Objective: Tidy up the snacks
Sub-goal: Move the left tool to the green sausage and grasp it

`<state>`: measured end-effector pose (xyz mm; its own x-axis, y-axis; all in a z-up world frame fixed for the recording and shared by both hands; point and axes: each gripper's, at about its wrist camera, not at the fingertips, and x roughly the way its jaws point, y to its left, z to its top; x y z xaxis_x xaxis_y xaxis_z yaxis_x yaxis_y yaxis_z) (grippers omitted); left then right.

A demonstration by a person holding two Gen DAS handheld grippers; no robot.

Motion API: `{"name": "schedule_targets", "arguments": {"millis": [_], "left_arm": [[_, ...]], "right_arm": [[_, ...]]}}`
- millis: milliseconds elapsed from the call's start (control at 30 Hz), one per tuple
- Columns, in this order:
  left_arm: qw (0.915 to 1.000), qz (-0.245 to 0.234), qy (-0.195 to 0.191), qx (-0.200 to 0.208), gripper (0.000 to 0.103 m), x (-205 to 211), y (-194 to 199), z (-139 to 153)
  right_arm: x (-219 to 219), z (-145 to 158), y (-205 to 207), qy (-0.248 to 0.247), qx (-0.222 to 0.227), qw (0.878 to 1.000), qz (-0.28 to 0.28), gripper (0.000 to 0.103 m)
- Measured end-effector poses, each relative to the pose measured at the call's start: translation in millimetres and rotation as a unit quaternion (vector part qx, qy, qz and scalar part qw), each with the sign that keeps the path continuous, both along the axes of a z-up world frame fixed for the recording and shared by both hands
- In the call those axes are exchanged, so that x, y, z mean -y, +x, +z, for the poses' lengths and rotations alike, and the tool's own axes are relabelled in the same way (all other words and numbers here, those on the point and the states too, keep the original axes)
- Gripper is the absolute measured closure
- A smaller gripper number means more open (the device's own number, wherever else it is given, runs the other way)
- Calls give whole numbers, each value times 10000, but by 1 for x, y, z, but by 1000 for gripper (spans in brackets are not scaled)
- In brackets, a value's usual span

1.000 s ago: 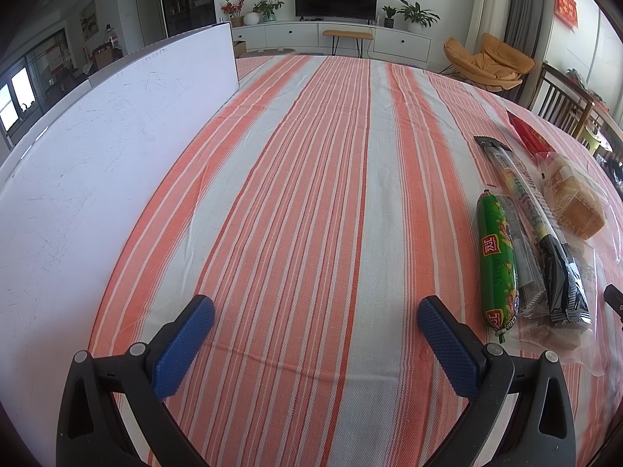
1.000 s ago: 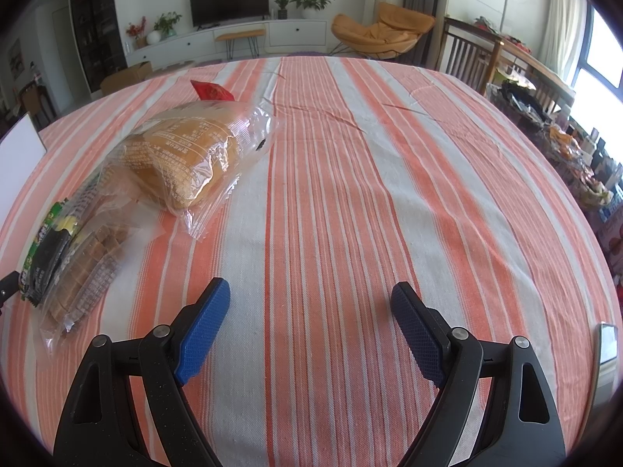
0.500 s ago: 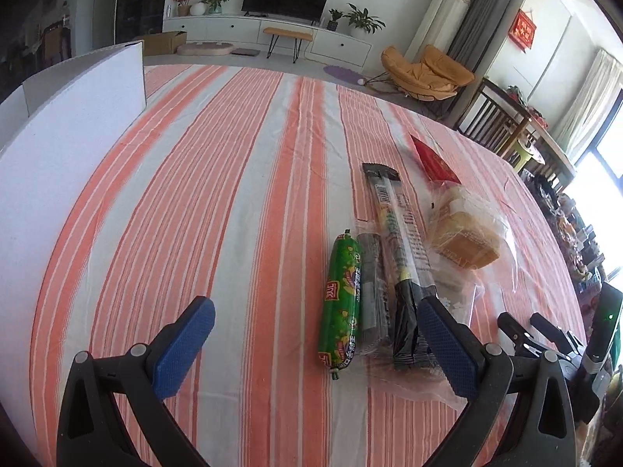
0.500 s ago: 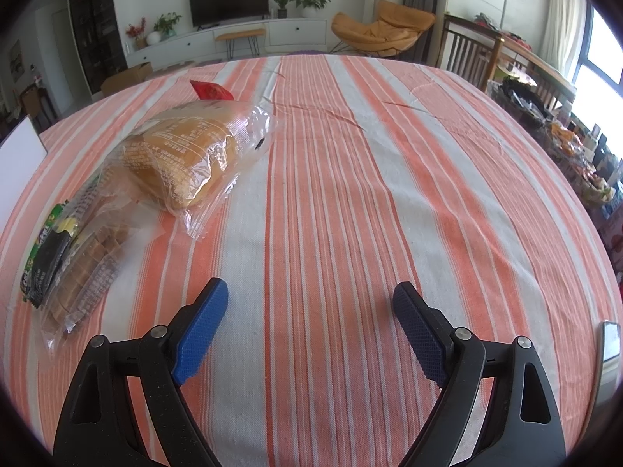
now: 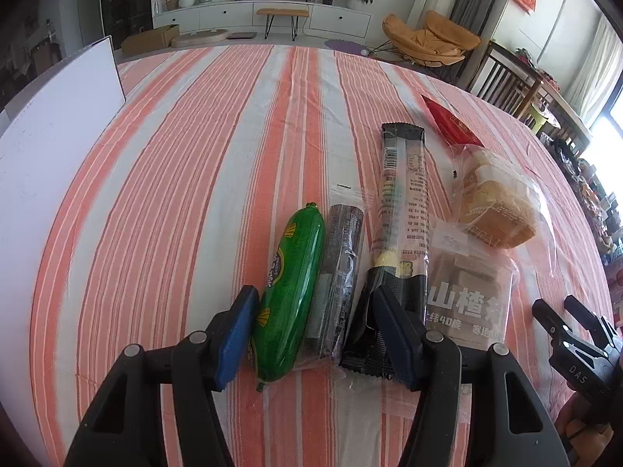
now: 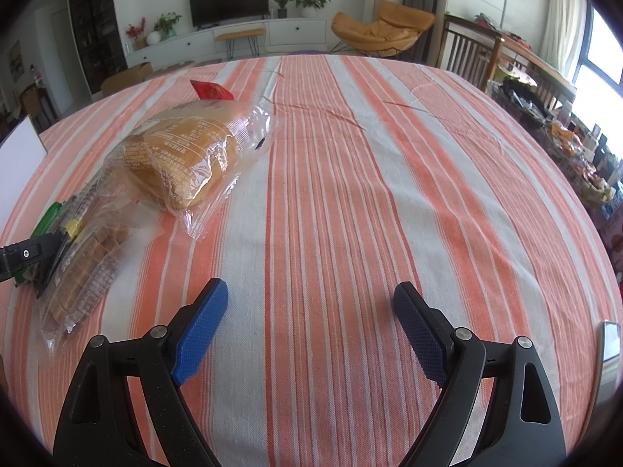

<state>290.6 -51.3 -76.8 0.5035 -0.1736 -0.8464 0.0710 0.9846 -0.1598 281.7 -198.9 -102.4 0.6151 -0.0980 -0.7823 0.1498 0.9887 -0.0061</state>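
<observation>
Snacks are laid side by side on the striped surface (image 5: 218,179): a green sausage (image 5: 290,292), a dark clear-wrapped stick (image 5: 340,268), a long black packet (image 5: 401,214), a hawthorn bag (image 5: 467,299) printed "山楂", a bagged bread (image 5: 494,202) and a red packet (image 5: 451,126). A white board (image 5: 50,148) is seen at left. The left gripper (image 5: 315,334) is spread around the sausage and stick, its right finger on the black packet. The right gripper (image 6: 311,330) is held spread above bare cloth.

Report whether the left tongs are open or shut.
Open: the left tongs straddle the green sausage and dark packet, pads apart.
</observation>
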Motion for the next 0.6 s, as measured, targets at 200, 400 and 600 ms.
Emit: {"name": "schedule_targets", "arguments": {"millis": [200, 400, 600], "left_arm": [[9999, 78, 20, -61, 57, -21, -17, 1], [9998, -108, 109, -132, 60, -14, -29, 3], [9992, -300, 246, -88, 64, -4, -39, 7]], "right_arm": [[0, 0, 0, 0, 0, 10000, 0, 14], [1, 0, 0, -1, -1, 10000, 0, 14], [1, 0, 0, -1, -1, 10000, 1, 14]]}}
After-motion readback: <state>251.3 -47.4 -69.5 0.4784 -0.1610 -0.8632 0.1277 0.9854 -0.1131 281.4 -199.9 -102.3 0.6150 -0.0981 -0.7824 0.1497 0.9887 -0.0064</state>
